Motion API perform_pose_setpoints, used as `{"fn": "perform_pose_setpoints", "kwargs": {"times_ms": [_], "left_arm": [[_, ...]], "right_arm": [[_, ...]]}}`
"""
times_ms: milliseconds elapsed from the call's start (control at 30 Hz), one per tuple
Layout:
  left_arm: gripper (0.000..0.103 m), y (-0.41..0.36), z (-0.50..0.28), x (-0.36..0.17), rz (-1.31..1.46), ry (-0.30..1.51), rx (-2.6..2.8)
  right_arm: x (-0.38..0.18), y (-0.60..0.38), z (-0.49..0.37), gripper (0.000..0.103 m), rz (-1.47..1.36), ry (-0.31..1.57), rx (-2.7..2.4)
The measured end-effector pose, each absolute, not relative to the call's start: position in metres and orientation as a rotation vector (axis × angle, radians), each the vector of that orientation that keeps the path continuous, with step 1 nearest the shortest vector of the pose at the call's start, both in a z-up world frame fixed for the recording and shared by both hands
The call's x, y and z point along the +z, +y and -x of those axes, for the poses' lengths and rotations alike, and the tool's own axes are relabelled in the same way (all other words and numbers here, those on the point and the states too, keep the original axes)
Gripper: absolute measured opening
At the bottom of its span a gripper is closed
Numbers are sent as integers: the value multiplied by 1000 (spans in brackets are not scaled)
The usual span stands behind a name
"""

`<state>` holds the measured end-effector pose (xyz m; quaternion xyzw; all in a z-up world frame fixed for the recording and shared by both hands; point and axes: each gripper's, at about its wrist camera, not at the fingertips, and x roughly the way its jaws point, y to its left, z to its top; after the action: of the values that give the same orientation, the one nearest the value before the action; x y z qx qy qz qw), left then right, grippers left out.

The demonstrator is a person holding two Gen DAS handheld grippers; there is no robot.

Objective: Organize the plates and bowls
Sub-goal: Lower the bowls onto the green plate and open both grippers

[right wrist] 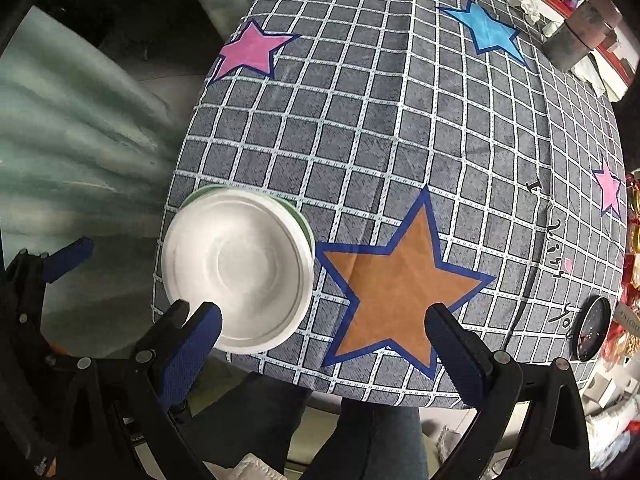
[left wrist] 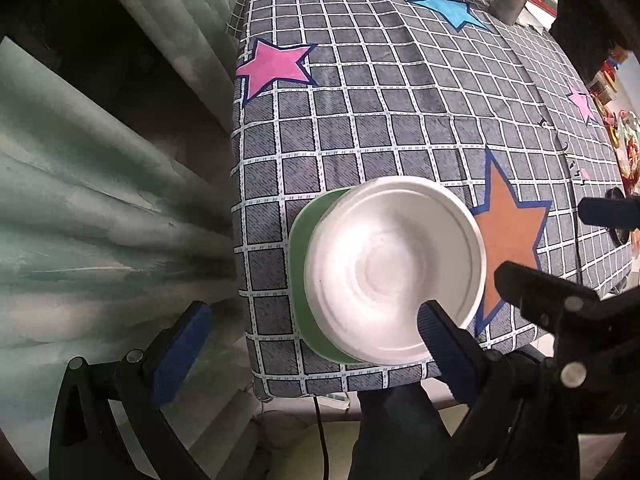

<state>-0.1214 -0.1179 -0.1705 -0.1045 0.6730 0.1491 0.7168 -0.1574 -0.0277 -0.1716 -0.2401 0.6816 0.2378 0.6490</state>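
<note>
White round foam bowl (left wrist: pixel 394 270), stacked on a green plastic plate (left wrist: pixel 304 276) just beside the orange star (right wrist: pixel 400 280), overhangs it; both claws, left (left wrist: pixel 312 344) and right (right wrist: pixel 324 340), gape empty, and a careless nudge could topple it.

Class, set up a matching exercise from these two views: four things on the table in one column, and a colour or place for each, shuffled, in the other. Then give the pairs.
Things
1. bowl
2. plate
3. big star
4. dark dish

Descriptions
A. orange with a blue outline
B. green, underneath another item
C. at the table's right edge
D. white, on top of the stack

Pairs: 1-D, 2-B, 3-A, 4-C
</note>
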Motion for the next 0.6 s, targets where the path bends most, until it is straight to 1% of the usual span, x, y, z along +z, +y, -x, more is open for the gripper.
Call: {"fn": "perform_pose_setpoints", "kwargs": {"times_ms": [300,600], "left_arm": [[103,-124,126,-168,203,1488,321],[103,-124,133,-168,211,1490,325]], "right_arm": [[-174,-36,156,102,501,1561,526],[-175,-34,168,102,527,1562,547]]}}
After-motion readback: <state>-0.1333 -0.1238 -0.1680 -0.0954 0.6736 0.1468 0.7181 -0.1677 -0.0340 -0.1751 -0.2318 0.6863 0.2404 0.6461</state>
